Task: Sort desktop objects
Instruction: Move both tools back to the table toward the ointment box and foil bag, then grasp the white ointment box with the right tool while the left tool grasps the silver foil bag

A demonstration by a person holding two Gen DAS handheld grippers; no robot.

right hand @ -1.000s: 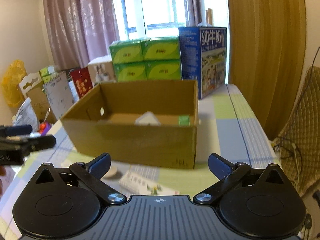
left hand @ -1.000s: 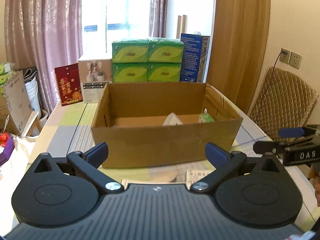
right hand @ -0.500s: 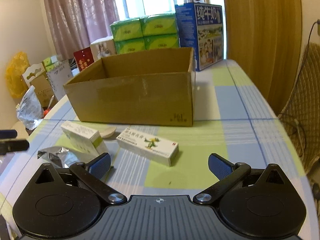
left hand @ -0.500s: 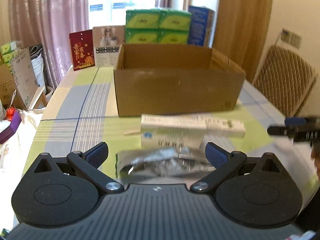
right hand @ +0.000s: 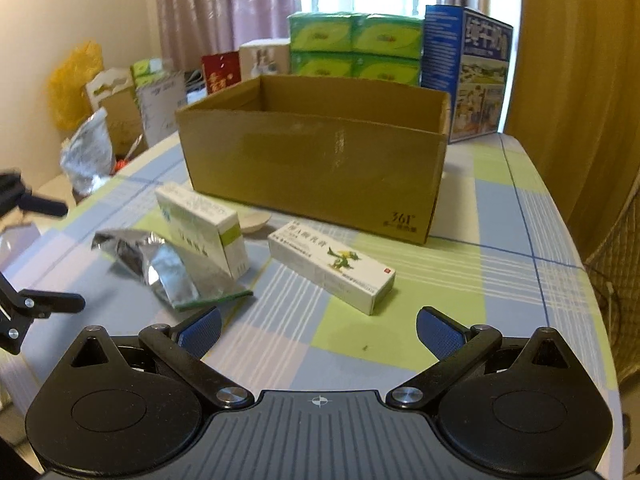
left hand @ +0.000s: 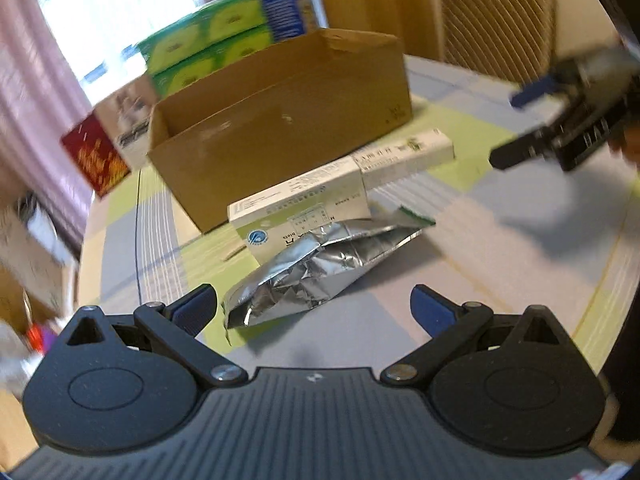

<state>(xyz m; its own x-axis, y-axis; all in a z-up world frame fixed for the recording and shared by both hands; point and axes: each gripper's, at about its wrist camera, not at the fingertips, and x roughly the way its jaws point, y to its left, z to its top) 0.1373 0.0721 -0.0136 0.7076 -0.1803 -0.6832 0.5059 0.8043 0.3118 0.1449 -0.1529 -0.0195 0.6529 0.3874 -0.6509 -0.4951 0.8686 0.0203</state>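
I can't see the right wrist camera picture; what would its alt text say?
The open right gripper hovers above a checked tablecloth, empty, facing a long white box with a green dragon. To its left, another white box leans on a crumpled foil pouch. An open cardboard box stands behind them.

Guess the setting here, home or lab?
Likely a home room: curtained window, checked tablecloth, stacked green tissue packs behind the cardboard box, a quilted chair beside the table.
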